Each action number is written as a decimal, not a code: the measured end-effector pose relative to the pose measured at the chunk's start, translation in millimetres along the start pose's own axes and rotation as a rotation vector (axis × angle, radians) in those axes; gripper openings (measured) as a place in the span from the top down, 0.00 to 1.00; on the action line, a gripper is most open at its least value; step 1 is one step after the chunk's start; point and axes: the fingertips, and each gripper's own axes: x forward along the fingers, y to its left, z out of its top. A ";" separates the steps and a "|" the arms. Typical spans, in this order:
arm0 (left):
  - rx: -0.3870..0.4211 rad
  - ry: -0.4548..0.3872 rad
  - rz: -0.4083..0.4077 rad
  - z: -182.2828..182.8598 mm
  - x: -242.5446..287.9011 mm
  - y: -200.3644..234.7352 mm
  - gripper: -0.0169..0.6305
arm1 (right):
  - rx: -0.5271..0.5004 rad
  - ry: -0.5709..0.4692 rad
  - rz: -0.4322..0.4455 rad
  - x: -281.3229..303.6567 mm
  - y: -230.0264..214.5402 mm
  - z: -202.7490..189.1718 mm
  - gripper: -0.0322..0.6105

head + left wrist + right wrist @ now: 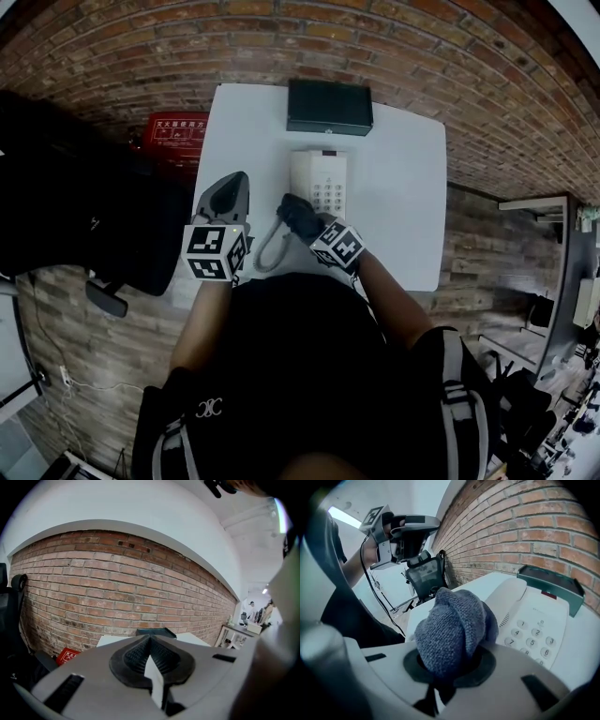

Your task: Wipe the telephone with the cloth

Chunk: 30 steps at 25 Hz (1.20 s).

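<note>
The right tool (450, 665) is clamped on a bunched grey cloth (452, 627), whose coarse knit bulges out of the tool's round black pads. The cloth sits over the near left end of the phone (534, 630), a smooth white plastic desk set with round keys. I cannot tell whether the two touch. The phone lies on the white surface (403, 187), in front of a flat dark box (329, 106) that stands against the brick wall (117, 588). The left tool (151, 663) is held up, left of the phone, with its ribbed pads together and nothing between them. Only the head view shows the coiled cord (270, 248) curling off the phone's near left corner. Only the right gripper view shows the cloth's weave and the key digits. The left gripper view takes in just the wall, the box and the far part of the surface.
</note>
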 end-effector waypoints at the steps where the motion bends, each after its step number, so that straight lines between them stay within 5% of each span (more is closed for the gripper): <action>1: 0.003 -0.001 -0.002 1.2 0.6 -0.7 0.98 | 0.008 0.000 0.006 -1.3 0.2 -2.4 0.89; 15: -0.002 0.030 -0.031 -2.0 9.0 -6.8 0.98 | 0.153 0.023 -0.094 -27.4 -36.6 -45.5 0.89; 30: 0.004 0.029 -0.077 -1.9 23.5 -14.8 0.98 | 0.418 -0.113 -0.088 -41.0 -62.3 -47.3 0.89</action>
